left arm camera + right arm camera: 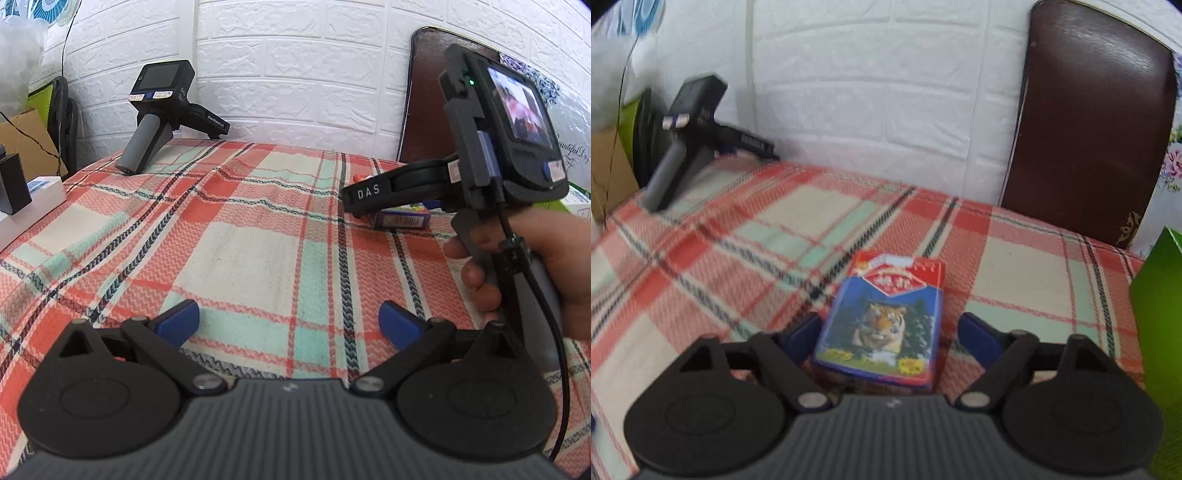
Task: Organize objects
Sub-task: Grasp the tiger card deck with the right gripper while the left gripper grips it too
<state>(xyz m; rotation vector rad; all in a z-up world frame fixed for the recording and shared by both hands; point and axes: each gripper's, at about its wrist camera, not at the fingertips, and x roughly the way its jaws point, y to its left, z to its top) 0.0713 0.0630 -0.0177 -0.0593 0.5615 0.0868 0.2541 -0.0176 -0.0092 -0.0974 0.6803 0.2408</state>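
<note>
A blue and red box with a tiger picture [882, 321] lies flat on the plaid cloth [738, 240]. My right gripper [890, 332] is open, its blue fingers on either side of the box, the left finger [801, 334] close to it, the right one apart. In the left wrist view the same box [400, 218] shows partly under the right gripper's black fingers [369, 194], which a hand holds at the right. My left gripper [288, 325] is open and empty, low over the plaid cloth [240, 240].
A spare gripper [159, 114] rests at the back left by the white brick wall. A dark brown board [1086, 122] leans on the wall at the back right. A green box [1160, 332] stands at the right edge. White boxes and a black block [22, 192] sit at the left.
</note>
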